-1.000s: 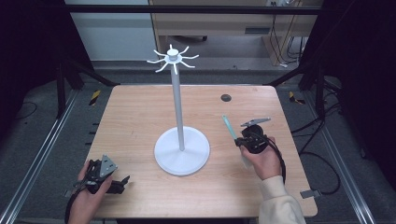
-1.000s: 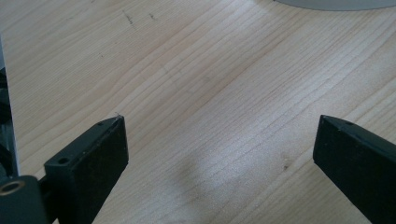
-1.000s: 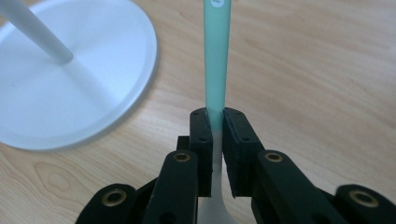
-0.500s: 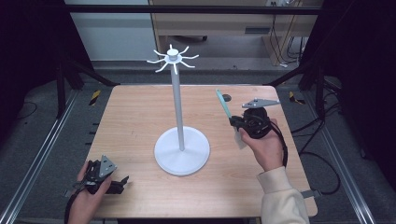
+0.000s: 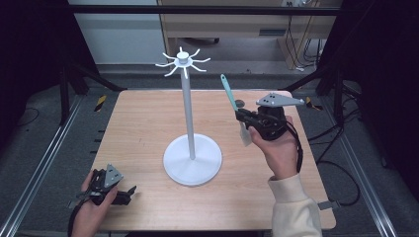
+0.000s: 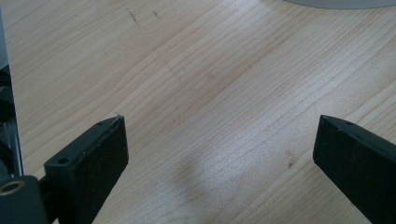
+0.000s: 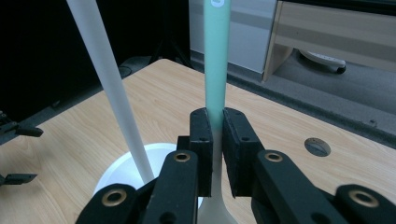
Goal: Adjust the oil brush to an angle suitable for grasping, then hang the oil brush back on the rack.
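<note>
On the wooden bench a white stand rises mid-top, the left hand-held gripper rests wide open and empty at its near left, and the right hand-held gripper clamps a green-handled spatula upright just right of the stand's pole.

Pale wooden tabletop, light tan with fine darker grain streaks; white metal hook stand, white pole, white round base, white curled hooks on top; mint-green handled utensil with whitish lower end; right gripper black, brass-coloured screw rings, grey three-cornered plate; left gripper black, grey plate likewise; small dark round disc on tabletop; cream sleeve.
</note>
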`<state>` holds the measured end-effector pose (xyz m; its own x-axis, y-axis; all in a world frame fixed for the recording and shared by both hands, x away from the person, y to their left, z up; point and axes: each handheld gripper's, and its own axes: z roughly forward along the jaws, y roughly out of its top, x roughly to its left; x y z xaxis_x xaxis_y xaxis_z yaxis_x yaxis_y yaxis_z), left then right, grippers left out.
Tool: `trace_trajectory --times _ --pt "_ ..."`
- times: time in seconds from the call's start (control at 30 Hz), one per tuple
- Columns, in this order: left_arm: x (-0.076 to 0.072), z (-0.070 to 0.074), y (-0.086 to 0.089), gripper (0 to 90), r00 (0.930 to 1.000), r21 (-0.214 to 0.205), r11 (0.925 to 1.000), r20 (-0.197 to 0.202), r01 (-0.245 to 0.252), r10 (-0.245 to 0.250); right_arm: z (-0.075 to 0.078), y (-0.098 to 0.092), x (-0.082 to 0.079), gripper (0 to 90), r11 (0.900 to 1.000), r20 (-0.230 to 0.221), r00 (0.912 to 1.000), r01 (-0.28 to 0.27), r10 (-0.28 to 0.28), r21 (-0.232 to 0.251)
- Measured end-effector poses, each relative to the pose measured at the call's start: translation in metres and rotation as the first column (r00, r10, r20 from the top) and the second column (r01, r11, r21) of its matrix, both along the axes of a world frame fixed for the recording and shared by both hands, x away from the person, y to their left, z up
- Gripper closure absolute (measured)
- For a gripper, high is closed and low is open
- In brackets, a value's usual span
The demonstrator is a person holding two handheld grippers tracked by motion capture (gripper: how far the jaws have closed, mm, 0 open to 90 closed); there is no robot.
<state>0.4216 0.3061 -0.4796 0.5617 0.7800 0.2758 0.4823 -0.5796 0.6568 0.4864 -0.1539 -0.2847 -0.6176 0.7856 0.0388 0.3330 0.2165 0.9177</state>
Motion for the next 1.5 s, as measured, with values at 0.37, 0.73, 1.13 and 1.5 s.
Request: trace_trajectory --times 0.37,0.73,1.13,1.5 --pt "0.0 0.0 -0.001 2.9 1.0 -0.009 1.0 0.004 0.002 -0.002 0.004 0.001 -0.008 82.9 0.9996 0.034 0.9994 -0.007 0.006 0.028" --pt "0.0 0.0 -0.001 2.9 1.0 -0.008 1.0 0.003 0.002 -0.002 0.016 -0.001 -0.019 82.9 0.9964 0.101 0.9944 -0.038 0.031 0.076" --pt "0.0 0.0 -0.001 2.9 1.0 -0.007 1.0 0.004 0.001 -0.001 0.025 0.001 -0.028 82.9 0.9929 0.149 0.9876 -0.064 0.049 0.1" --pt "0.0 0.0 -0.001 2.9 1.0 -0.008 1.0 0.003 0.002 -0.002 0.028 0.0 -0.031 82.9 0.9909 0.163 0.9852 -0.072 0.053 0.113"
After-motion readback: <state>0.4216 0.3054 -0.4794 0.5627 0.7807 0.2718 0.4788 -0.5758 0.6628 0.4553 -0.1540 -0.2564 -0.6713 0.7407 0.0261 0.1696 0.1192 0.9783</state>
